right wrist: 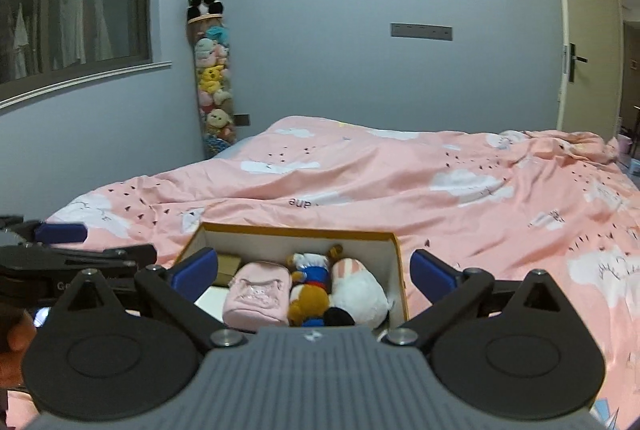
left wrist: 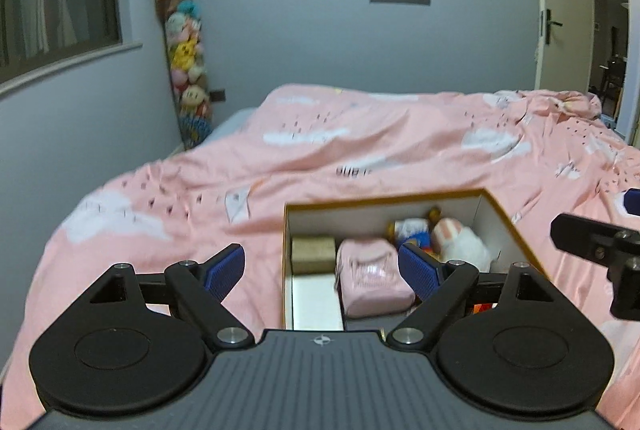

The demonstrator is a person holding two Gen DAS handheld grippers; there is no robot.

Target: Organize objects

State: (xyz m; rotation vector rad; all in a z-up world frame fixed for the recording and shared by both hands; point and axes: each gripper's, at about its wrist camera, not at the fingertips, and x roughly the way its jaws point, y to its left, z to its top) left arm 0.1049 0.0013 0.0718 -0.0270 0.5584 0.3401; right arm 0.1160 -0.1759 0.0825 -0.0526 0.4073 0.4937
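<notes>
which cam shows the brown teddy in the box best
The right wrist view: the brown teddy lies unobstructed between the pink pouch and the white plush. In the left wrist view, a blue finger pad hides most of it.

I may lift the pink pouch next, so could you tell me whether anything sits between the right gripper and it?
Nothing visible does: the right gripper is open above the box, and the pink pouch lies uncovered on top.

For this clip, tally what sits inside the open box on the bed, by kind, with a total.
Soft toys: 2, a brown bear in blue and a white plush with pink stripes
Pink pouch: 1
Small brown box: 1
White flat box: 1
Total: 5 visible in the open box; a black item at its near edge is unclear and uncounted.
</notes>
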